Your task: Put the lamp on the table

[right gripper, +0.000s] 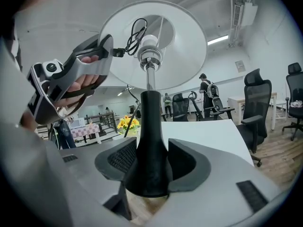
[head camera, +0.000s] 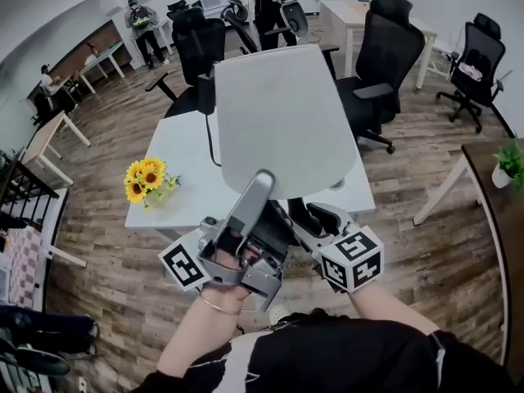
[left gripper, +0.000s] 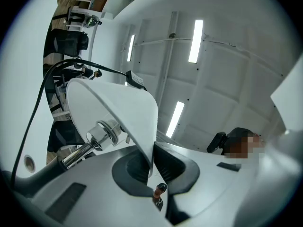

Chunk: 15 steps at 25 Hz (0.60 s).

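A lamp with a wide white shade (head camera: 282, 121) is held over the near edge of the white table (head camera: 176, 158). My left gripper (head camera: 262, 180) is shut on the shade's rim; in the left gripper view the thin rim (left gripper: 150, 155) runs between the dark pads (left gripper: 135, 167), with the chrome bulb socket (left gripper: 100, 134) and black cord (left gripper: 33, 122) beyond. My right gripper (head camera: 309, 213) is shut on the lamp's black stem (right gripper: 151, 141), which rises between its pads (right gripper: 187, 162) to the shade (right gripper: 156, 46). The lamp's foot is hidden.
A bunch of sunflowers (head camera: 146, 178) stands on the table's left side. Black office chairs (head camera: 385, 51) stand behind and to the right of the table. A dark table with a potted plant (head camera: 509, 164) is at far right. People stand at the back of the room.
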Tool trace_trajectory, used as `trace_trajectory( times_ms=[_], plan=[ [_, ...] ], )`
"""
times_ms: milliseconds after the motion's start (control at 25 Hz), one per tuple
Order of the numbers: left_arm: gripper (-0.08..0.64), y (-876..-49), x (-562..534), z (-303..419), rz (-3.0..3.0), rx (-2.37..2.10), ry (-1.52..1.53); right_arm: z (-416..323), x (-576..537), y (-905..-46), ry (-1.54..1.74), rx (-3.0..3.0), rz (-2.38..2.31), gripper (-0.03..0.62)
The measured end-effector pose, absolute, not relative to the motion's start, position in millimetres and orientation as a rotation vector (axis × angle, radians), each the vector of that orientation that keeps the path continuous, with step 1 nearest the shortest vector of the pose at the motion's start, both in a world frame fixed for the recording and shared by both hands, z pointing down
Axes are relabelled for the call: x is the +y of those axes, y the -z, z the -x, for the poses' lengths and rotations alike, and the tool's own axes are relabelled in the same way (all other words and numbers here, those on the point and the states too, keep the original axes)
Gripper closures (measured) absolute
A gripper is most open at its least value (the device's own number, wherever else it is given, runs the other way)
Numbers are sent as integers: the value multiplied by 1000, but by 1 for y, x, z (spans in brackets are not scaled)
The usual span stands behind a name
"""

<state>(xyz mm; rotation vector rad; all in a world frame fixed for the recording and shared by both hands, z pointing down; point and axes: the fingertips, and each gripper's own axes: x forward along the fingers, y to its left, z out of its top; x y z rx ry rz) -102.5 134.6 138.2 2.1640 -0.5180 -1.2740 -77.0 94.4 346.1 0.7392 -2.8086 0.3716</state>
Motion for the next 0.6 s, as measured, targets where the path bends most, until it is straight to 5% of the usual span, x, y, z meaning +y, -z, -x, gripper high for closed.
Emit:
trace_trajectory(
  times_ms=[600],
  plan=[
    [546,-148,100,214,-2180,-434,1212,191,63,-355,-323,-2757,-828,379]
  ],
)
